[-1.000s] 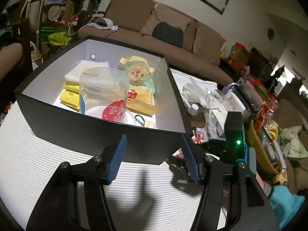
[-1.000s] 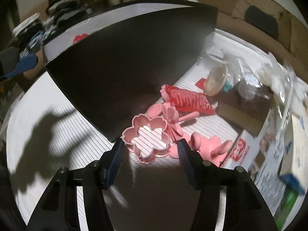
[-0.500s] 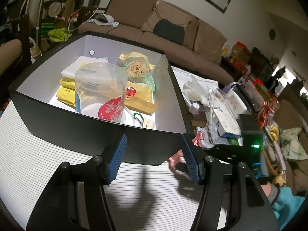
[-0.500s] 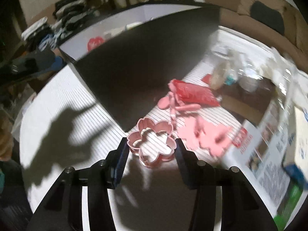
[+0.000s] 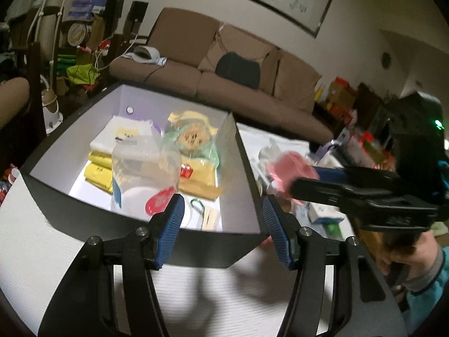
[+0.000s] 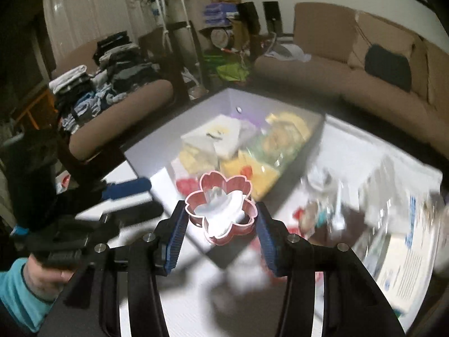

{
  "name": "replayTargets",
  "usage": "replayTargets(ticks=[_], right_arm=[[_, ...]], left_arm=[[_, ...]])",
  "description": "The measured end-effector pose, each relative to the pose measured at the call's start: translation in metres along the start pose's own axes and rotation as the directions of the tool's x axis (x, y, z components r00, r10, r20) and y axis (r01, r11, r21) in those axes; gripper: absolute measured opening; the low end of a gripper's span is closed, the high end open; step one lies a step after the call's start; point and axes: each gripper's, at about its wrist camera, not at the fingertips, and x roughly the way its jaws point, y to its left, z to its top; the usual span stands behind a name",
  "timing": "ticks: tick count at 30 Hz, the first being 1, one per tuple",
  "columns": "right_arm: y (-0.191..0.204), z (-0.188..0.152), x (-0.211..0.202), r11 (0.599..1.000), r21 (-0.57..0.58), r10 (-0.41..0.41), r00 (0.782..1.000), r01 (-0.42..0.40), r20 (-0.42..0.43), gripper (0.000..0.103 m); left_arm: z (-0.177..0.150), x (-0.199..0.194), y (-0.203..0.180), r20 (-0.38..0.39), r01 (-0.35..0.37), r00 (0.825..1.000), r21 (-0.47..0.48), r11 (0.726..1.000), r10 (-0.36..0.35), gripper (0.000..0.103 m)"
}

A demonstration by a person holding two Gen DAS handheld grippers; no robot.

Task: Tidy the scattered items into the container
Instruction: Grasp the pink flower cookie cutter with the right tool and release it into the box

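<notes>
The right gripper [image 6: 220,229] has its blue-padded jaws closed on a pink flower-shaped plastic cutter [image 6: 221,209], one pad against each side, held in the air above the near corner of the black cardboard box with a white inside [image 6: 179,129]. The left gripper [image 5: 223,229] has its jaws open with nothing between them, just before the box's near wall. Inside the box lie yellow packets [image 5: 98,168], a clear plastic tub [image 5: 143,160] and a red round piece [image 5: 160,202]. The box stands on the white striped desk [image 5: 36,252]. A brown sofa [image 5: 224,64] stands behind.
</notes>
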Motion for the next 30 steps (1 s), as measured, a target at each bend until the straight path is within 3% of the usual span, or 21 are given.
replayTargets(ticks=[5,7,11,13,15,21,26,30], right_arm=[[0.006,0.002,0.045,1.0,-0.014,-0.026,0.998,0.025,-0.057,0.05],[0.007,-0.004,0.058,1.0,-0.005,-0.02,0.997,0.02,-0.076,0.05],[0.008,-0.013,0.067,1.0,0.001,-0.024,0.996,0.024,-0.087,0.052],[0.007,-0.013,0.062,1.0,0.016,-0.014,0.997,0.015,-0.074,0.058],[0.004,-0.013,0.052,0.999,0.033,-0.008,0.999,0.01,-0.052,0.065],[-0.033,-0.032,0.001,0.991,0.123,-0.062,0.997,0.058,0.036,0.07],[-0.085,-0.076,-0.013,0.965,0.237,-0.115,0.993,0.11,0.008,0.07],[-0.096,-0.101,-0.004,0.959,0.247,-0.139,0.99,0.139,-0.019,0.07]], left_arm=[[0.008,0.0,0.021,0.019,-0.04,0.999,-0.052,0.998,0.041,0.056],[0.01,-0.003,0.035,0.025,-0.009,1.0,-0.117,0.993,0.012,0.056],[0.008,-0.001,0.043,0.017,-0.011,1.0,-0.136,0.991,0.013,0.059],[0.007,0.002,0.04,0.012,-0.004,1.0,-0.13,0.992,0.006,0.059],[0.006,0.003,0.034,0.011,-0.005,1.0,-0.115,0.993,0.006,0.059],[0.001,0.004,0.001,0.014,0.032,0.999,-0.006,0.999,-0.032,0.061],[-0.008,0.015,-0.028,-0.029,0.102,0.995,0.07,0.992,-0.1,0.061],[-0.019,0.023,-0.053,-0.074,0.145,0.988,0.13,0.981,-0.136,0.061]])
